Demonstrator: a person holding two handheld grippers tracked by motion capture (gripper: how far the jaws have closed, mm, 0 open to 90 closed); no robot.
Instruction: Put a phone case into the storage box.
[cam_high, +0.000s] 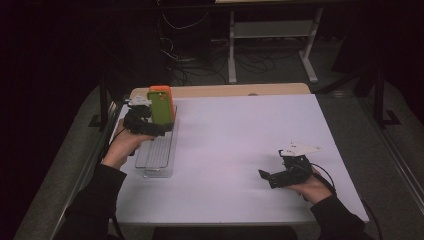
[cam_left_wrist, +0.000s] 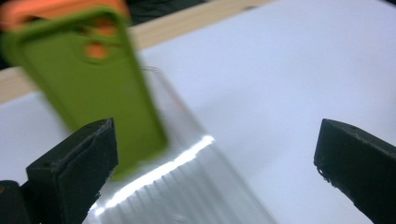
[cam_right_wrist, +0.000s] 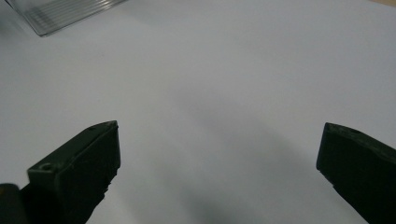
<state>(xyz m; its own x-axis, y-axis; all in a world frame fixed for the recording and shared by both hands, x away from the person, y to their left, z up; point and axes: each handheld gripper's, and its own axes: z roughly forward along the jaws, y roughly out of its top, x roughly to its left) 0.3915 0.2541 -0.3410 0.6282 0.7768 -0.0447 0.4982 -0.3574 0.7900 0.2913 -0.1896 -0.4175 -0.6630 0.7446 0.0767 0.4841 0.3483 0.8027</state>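
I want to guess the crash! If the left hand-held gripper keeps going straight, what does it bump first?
Probably the green phone case standing in the clear rack; the left hand-held gripper is open, depth unclear.

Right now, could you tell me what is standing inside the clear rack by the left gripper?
A green phone case stands upright in the clear rack, with an orange case right behind it, mostly covered. The rack's remaining slots look empty.

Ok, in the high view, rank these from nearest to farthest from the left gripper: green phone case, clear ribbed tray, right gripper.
1. green phone case, standing right beside the left gripper, at the tray's far end.
2. clear ribbed tray, below it; too close to the case to rank firmly.
3. right gripper, far across the table.
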